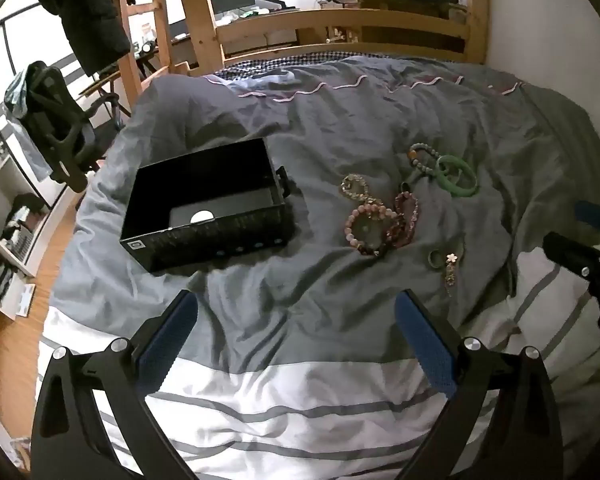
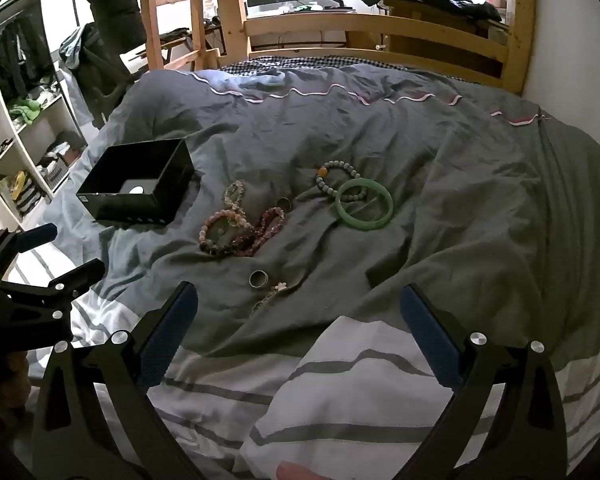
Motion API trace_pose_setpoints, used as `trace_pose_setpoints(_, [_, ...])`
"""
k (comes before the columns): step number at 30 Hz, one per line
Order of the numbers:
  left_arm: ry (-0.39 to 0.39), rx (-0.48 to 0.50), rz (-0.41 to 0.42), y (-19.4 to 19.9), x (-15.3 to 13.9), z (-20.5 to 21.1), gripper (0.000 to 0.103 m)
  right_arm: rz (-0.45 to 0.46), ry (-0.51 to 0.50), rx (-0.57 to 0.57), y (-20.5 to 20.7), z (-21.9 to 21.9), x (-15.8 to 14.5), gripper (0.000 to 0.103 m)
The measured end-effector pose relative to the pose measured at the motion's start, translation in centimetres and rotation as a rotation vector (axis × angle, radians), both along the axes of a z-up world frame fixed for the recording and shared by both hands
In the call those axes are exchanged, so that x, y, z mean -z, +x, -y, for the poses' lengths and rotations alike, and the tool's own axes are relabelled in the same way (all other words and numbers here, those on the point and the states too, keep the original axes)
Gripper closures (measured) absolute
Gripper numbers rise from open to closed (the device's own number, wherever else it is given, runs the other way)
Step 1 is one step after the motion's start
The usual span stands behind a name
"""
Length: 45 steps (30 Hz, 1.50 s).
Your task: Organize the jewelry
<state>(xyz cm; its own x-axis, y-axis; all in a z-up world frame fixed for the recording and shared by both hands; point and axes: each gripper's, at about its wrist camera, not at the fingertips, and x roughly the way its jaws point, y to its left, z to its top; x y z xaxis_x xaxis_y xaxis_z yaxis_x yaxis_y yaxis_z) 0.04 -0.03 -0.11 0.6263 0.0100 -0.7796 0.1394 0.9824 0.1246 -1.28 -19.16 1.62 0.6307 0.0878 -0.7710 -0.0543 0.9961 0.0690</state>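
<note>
1. Left wrist view: both grippers, left gripper (image 1: pixel 296 312) and right gripper (image 2: pixel 300 304), are held apart, empty.
2. Jewelry lies mid-duvet (image 1: pixel 340 120): pink bead bracelet (image 1: pixel 366 229) beside the black box (image 1: pixel 204 204).
3. One piece is best pinched by its rim.

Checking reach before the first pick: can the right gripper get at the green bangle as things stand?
Probably yes. The right gripper has its jaws wide open and holds nothing, and only bare duvet lies between it and the green bangle. One catch: the bangle overlaps a grey bead bracelet.
</note>
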Motion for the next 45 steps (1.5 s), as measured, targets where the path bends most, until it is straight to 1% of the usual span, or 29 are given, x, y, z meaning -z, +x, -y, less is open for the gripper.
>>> trace_pose_setpoints(5, [-0.018, 0.016, -0.016, 0.2, -0.1, -0.6, 0.006, 0.014, -0.001, -0.001, -0.1, -0.1, 0.0, 0.003])
trace_pose_setpoints(6, [0.017, 0.007, 0.001, 0.3, -0.4, -0.2, 0.006, 0.014, 0.001, -0.001, -0.1, 0.0, 0.0, 0.003])
trace_pose_setpoints(11, [0.029, 0.006, 0.012, 0.0, -0.6, 0.1, 0.006, 0.012, -0.005, -0.002, -0.1, -0.1, 0.1, 0.003])
trace_pose_setpoints(15, [0.042, 0.009, 0.015, -0.3, 0.0, 0.5, 0.006, 0.013, -0.005, -0.002, -0.1, -0.1, 0.1, 0.003])
trace_pose_setpoints(45, [0.038, 0.008, 0.005, -0.6, 0.4, 0.5, 0.006, 0.008, -0.011, -0.002, 0.0, -0.3, 0.4, 0.003])
